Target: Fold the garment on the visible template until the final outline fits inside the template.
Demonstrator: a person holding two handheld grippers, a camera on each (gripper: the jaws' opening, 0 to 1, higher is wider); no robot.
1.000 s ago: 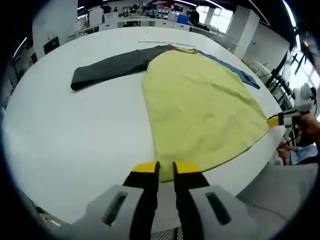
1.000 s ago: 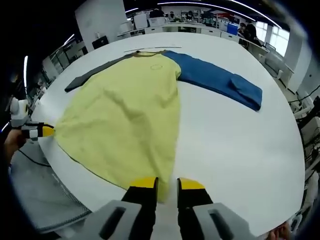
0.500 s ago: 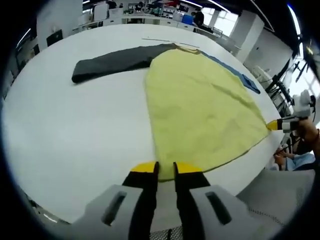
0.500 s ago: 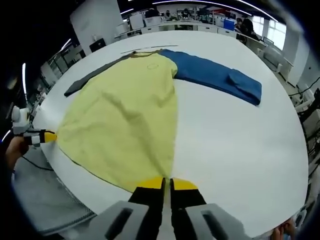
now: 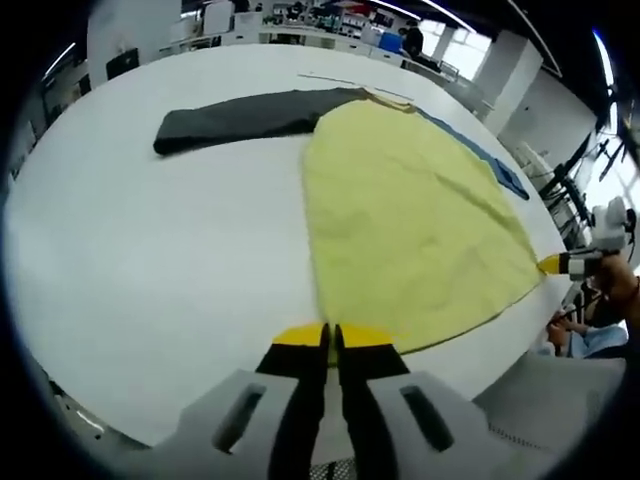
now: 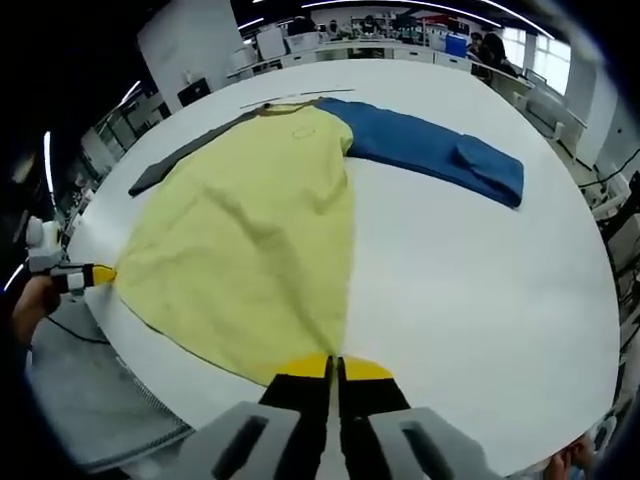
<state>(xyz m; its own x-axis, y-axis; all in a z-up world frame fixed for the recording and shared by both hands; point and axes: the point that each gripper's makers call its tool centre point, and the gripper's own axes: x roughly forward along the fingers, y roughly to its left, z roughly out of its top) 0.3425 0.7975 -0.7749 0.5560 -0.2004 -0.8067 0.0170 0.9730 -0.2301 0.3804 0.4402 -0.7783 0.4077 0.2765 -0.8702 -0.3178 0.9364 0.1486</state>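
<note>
Lying flat on the white table (image 6: 480, 280), the garment (image 6: 250, 240) looks light, limp and prone to sag, so its hem corners suit gripping, and there the left gripper (image 5: 330, 335) and right gripper (image 6: 332, 367) sit pinched on the hem.

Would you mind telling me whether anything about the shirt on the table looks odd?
The shirt has mismatched sleeves: a grey sleeve and a blue sleeve. Otherwise it lies flat, both tongs pinching its bottom hem.

The garment (image 6: 255, 235) lies spread on the table (image 6: 470, 280) before me. My grippers (image 5: 328, 335) (image 6: 330, 367) pinch its two near hem corners.
</note>
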